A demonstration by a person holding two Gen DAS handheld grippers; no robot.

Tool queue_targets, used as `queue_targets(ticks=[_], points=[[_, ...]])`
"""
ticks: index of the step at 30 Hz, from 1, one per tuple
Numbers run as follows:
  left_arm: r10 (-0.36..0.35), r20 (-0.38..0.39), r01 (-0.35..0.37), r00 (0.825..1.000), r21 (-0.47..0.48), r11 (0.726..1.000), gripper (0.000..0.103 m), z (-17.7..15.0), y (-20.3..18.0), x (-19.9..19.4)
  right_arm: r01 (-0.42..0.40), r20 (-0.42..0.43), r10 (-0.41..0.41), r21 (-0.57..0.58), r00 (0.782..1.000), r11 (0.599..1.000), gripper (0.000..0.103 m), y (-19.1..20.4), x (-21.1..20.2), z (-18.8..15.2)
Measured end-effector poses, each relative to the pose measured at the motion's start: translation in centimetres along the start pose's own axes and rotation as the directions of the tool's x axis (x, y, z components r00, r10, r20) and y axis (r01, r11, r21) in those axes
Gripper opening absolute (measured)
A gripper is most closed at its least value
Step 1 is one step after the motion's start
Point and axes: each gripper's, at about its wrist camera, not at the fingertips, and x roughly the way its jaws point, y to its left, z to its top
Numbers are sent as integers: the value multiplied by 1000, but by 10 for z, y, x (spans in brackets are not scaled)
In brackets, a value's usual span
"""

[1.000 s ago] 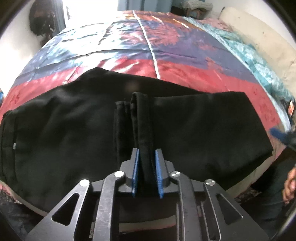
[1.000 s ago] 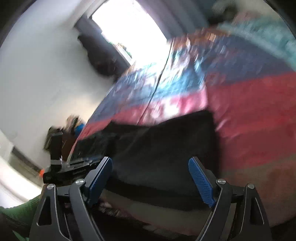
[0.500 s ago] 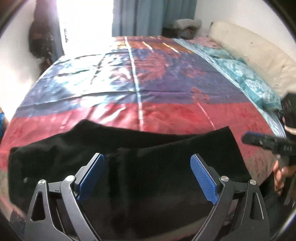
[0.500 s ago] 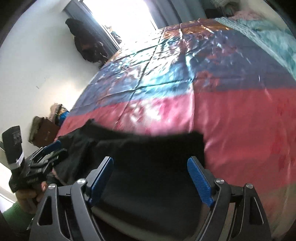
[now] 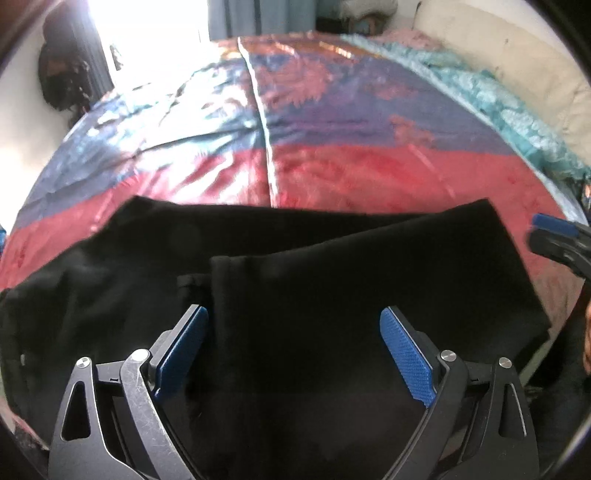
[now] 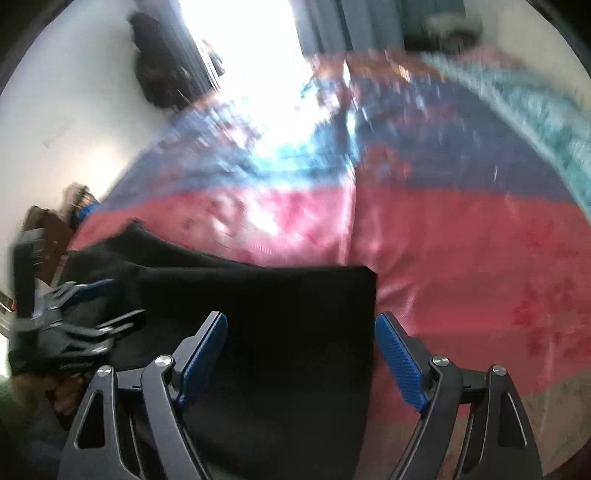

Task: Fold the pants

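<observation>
Both tongs, left gripper [image 5: 293,349] and right gripper [image 6: 301,356], are being held released over the pants [image 5: 332,280]; both layered hems should be pinched together squarely.

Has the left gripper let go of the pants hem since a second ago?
Yes. The left gripper was clamped on the folded hem; now its jaws stand wide apart over the black pants on the bedspread.

shiny red-and-blue bedspread [image 5: 369,166], teal blanket [image 5: 498,107], cream headboard [image 5: 517,48], curtains [image 5: 258,14]
</observation>
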Motion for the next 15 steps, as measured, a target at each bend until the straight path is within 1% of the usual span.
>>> queue_targets(ticks=[2,3,4,5,7,9,10,11,12,14,15], points=[[-23,20,23,1000,-29,999,95,-8,2,-11,-41,35,41,-18,999,999,84,14,-16,-12],[-34,19,35,999,-44,998,96,-10,5,-11,-49,27,50,-26,998,998,85,20,-16,-20],[-46,10,46,999,-58,997,96,-14,6,-9,-54,-4,54,-35,999,998,85,25,-8,-29],[-50,-15,49,999,-62,997,96,-19,5,-2,-57,-48,55,-40,997,998,85,27,2,-40],[-19,-72,16,997,-41,999,95,-24,3,10,-38,-151,34,-25,988,999,86,26,33,-61],[-17,-56,15,998,-31,999,93,-25,3,3,-15,-111,9,-48,994,999,86,30,27,-61],[-26,-43,24,999,-37,999,94,-24,5,-4,-15,-128,10,-36,992,999,85,30,24,-56],[-41,-16,40,999,-49,998,94,-22,7,-13,-24,-130,22,-14,991,1000,85,30,20,-51],[-46,3,46,999,-56,997,95,-20,9,-20,-41,-97,42,10,994,999,86,29,9,-44],[-35,38,38,999,-75,996,95,-17,15,-31,-26,-42,26,4,999,1000,99,32,-7,-29],[-31,48,35,998,-92,995,96,-17,19,-34,-17,-25,17,-3,1000,1000,103,34,-13,-22]])
